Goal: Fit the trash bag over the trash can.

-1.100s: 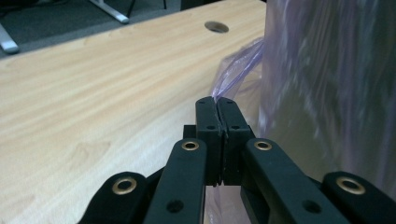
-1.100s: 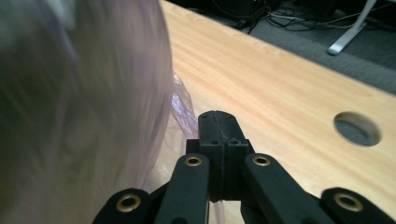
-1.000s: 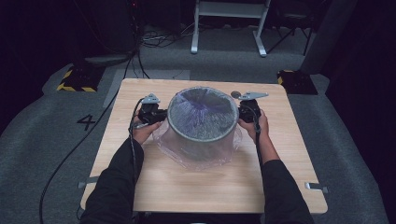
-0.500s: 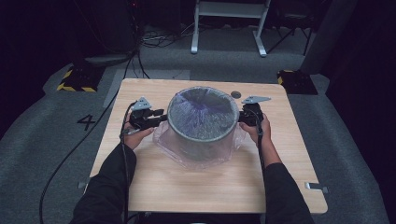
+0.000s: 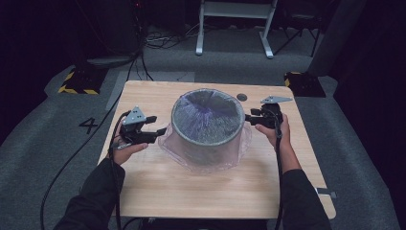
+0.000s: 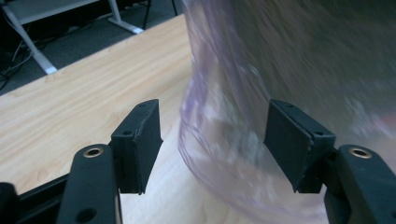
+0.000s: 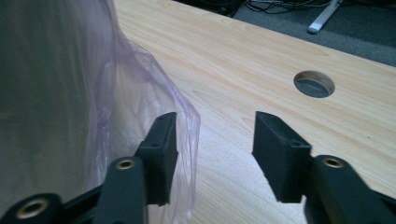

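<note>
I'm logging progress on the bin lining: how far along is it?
Done: the clear plastic bag lines the grey bin, its edge folded over the rim and draped down the outside onto the table. In hand: the left gripper and right gripper have just been opening, jaws apart beside the film, pressing on nothing. Left: probably only drawing both grippers away; the far side's fit is hard to judge.
</note>
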Tool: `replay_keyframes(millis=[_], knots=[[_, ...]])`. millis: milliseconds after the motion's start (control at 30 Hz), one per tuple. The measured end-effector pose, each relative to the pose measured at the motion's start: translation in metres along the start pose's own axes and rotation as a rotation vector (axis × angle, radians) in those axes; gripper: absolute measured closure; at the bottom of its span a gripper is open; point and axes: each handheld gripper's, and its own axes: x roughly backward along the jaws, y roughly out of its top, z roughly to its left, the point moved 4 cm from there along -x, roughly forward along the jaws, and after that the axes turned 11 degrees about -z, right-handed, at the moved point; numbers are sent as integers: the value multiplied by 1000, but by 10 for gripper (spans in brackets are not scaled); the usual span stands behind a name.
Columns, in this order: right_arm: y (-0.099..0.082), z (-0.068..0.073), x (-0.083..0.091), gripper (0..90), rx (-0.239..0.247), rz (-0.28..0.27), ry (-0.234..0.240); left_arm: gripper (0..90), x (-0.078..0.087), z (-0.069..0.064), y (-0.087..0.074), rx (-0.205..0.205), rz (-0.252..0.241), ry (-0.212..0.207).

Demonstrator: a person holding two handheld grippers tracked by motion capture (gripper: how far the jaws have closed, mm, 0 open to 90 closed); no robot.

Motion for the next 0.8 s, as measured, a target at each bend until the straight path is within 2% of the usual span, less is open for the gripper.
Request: replay_keyframes(millis=[133,300,567,667,800], knots=[[5,-2,11,412,-11,-27,2,363,4,-10,-11,-2,19,6],[12,1,25,372,-8,-68,18,355,6,-24,-24,-35,59,-8],[29,17,44,308,38,-129,68,326,6,-38,-47,-32,120,-38],[35,23,49,299,50,-148,80,315,4,-41,-55,-43,149,-38],[42,30,53,286,68,-160,92,286,1,-44,-61,-30,163,-55]])
